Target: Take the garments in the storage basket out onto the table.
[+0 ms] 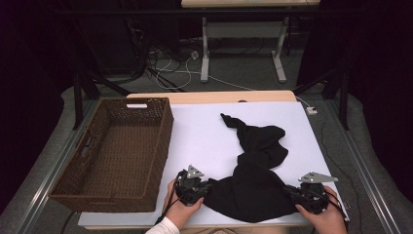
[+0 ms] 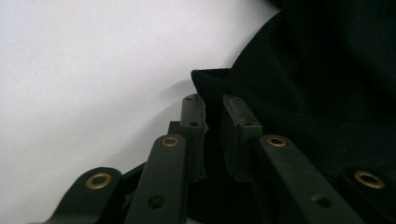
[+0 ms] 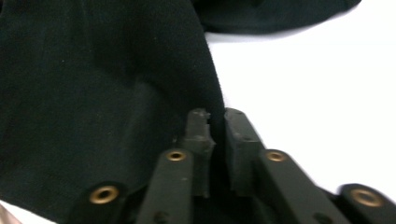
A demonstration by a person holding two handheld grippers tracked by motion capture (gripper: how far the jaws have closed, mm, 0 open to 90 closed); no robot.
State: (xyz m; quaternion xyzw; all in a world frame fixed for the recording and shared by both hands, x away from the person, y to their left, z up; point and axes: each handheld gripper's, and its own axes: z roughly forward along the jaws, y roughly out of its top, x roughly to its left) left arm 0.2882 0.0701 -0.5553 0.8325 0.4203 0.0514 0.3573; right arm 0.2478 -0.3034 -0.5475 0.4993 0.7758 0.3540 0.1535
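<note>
- Now both pinch cloth hem, lower frame: left gripper, right gripper.
- Lift both ends level; keep tension.
- Basket at left, 1 likely drop spot.

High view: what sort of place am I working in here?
Probably a lab or recording workspace: a white-topped table ringed by dark curtains, loose cables on the grey floor, and another desk's metal legs behind.

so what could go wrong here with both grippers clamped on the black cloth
The left gripper pinches only a thin edge of the black cloth, so a lift could pull it free. The right gripper also grips near the hem. The cloth's far end lies twisted and may drag across the white table.
</note>
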